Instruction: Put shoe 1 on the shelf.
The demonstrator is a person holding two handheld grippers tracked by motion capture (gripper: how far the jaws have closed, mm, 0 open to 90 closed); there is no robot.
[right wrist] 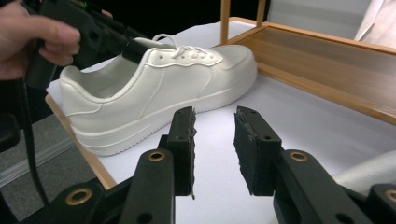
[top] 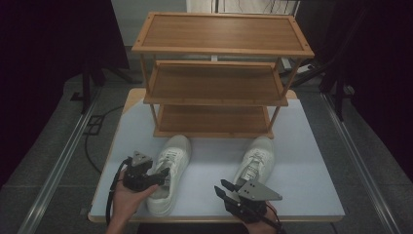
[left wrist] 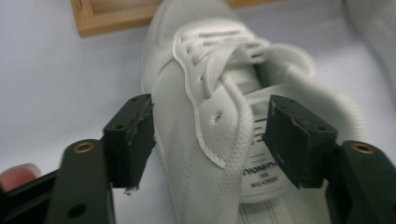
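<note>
While the left gripper [left wrist: 205, 140] is straddling the collar of the left shoe [top: 165, 170], its jaws are standing wide on either side of the laced upper, one pad outside the shoe's wall and the other over the tongue label, neither pressing yet, so nothing is being held. That shoe is lying on the near left of the table [top: 302, 165], toe pointing at the wooden rack [top: 219, 83] at the far side, probably so it can be lifted straight onto a shelf. The right gripper [right wrist: 215, 149] is hanging over bare tabletop at the near right with its jaws partly apart and empty, aimed across at the left shoe. The right shoe [top: 254, 161] is resting beside it, also toe-first toward the rack's lowest shelf.
</note>
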